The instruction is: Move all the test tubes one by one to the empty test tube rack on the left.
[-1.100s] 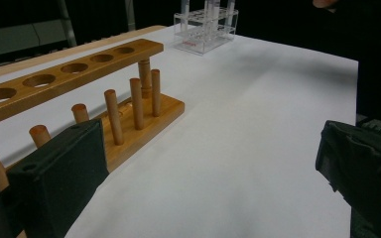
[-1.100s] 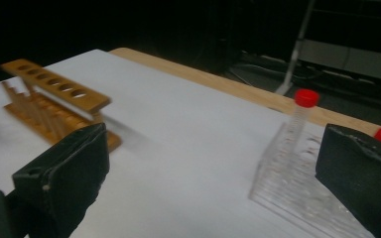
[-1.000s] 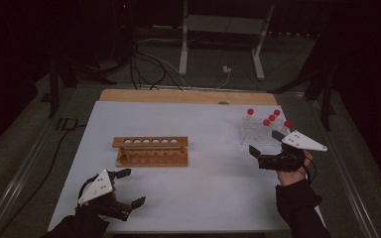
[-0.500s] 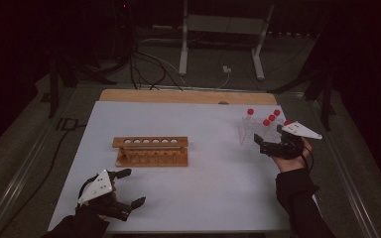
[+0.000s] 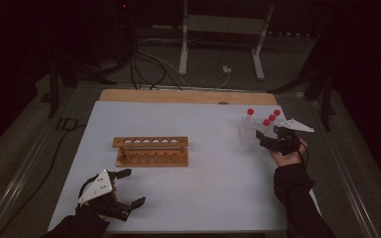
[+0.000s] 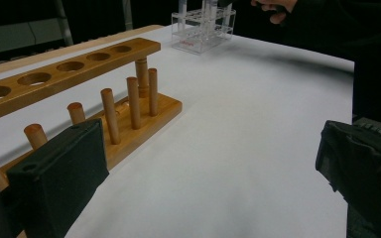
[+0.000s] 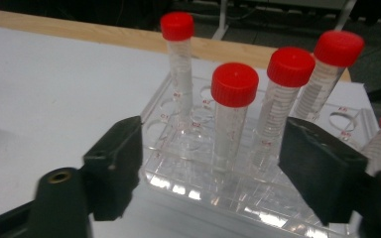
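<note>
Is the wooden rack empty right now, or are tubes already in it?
Empty. The wooden rack has bare holes in both views; the red-capped tubes stand in the clear rack.

High view: overhead, forward-down. Right gripper view: close on clear tube rack, also distant in left gripper view.

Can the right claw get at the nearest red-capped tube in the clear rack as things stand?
Probably yes. The right claw is open, its jaws either side of the nearest red-capped tube, which stands upright in the clear rack; nothing lies between them.
</note>
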Motion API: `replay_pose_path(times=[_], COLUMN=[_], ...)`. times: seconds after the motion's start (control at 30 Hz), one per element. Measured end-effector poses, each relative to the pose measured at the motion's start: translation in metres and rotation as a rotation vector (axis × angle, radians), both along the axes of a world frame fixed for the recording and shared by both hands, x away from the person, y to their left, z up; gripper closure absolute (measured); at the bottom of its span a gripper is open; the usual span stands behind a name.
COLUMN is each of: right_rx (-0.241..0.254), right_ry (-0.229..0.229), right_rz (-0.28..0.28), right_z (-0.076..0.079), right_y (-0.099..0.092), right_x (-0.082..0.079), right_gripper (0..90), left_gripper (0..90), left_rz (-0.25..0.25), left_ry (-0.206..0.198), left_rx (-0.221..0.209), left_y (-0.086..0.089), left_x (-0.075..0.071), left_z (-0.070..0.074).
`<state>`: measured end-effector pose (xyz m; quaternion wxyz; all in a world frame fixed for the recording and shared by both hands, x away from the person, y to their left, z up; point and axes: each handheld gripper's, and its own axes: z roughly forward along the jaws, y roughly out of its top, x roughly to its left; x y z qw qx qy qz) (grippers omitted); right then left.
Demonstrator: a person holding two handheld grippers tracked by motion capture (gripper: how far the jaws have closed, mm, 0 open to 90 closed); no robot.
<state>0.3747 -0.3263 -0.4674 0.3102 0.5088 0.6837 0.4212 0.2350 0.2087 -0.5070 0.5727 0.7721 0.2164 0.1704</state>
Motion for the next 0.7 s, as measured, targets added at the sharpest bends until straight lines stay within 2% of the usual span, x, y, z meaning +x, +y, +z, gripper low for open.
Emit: replay_pose_path(times=[0.13, 0.33, 0.53, 0.7], right_rx=[-0.005, 0.014, 0.006, 0.005], right_ry=[0.028, 0.045, 0.07, 0.066], right_rz=[-0.013, -0.03, -0.04, -0.049], right_z=[-0.003, -0.005, -0.009, -0.009], right_y=[0.001, -0.001, 0.0, 0.0], right_x=[0.006, 0.014, 0.022, 0.025], right_gripper=[32.8, 46.2, 57.1, 64.2], left_gripper=[0.4, 0.4, 0.4, 0.4], left_rz=[0.0, -0.001, -0.002, -0.001], left_ry=[0.001, 0.002, 0.002, 0.004], left_rx=[0.001, 0.003, 0.004, 0.005], left_y=[0.0, 0.0, 0.0, 0.0], left_x=[0.0, 0.0, 0.0, 0.0], left_z=[0.0, 0.0, -0.001, -0.001])
